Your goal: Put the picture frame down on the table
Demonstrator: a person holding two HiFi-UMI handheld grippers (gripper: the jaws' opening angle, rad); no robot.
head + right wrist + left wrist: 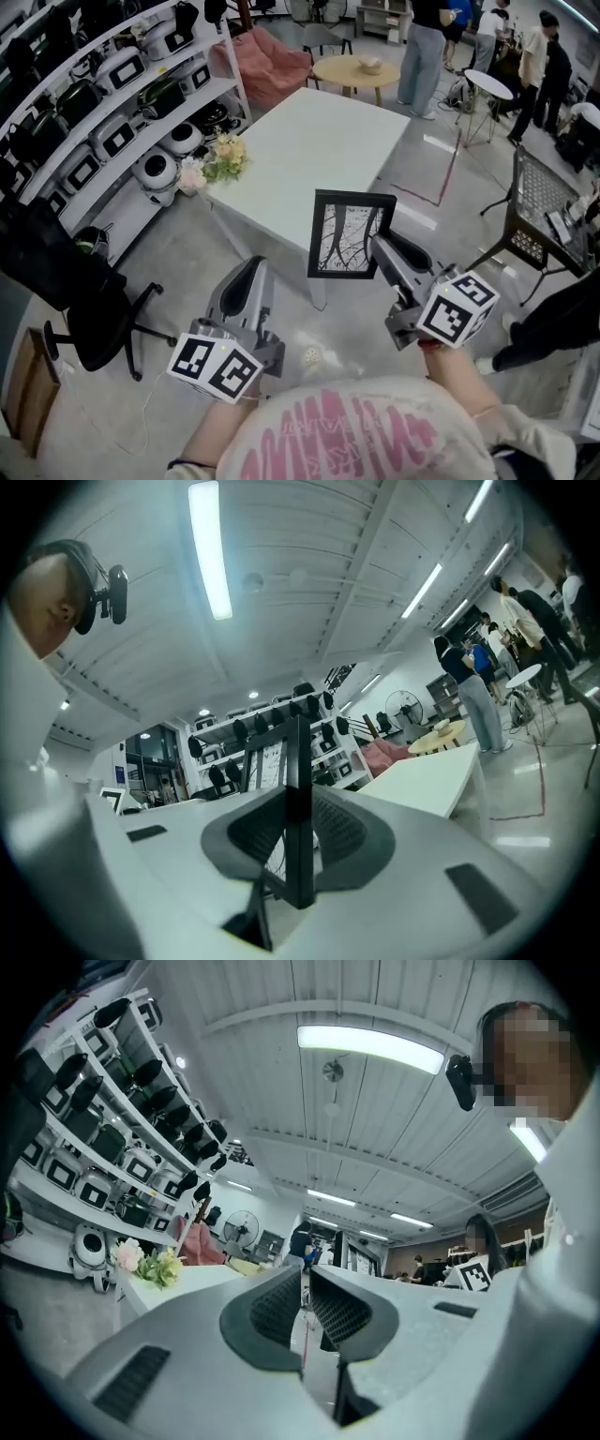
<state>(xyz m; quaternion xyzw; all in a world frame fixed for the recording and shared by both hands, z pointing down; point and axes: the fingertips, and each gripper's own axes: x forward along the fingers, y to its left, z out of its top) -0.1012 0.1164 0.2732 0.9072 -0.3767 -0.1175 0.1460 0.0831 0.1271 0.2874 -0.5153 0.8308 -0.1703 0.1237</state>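
A black picture frame with a black-and-white branch print hangs upright in the air, over the near corner of the white table. My right gripper is shut on the frame's right edge. In the right gripper view the frame shows edge-on, clamped between the two pads. My left gripper is lower left of the frame, apart from it, over the floor. In the left gripper view its jaws stand almost together with nothing between them.
A small bunch of flowers lies on the table's left corner. White shelves with appliances run along the left. A black office chair is near left, a black mesh chair right. A round wooden table and standing people are behind.
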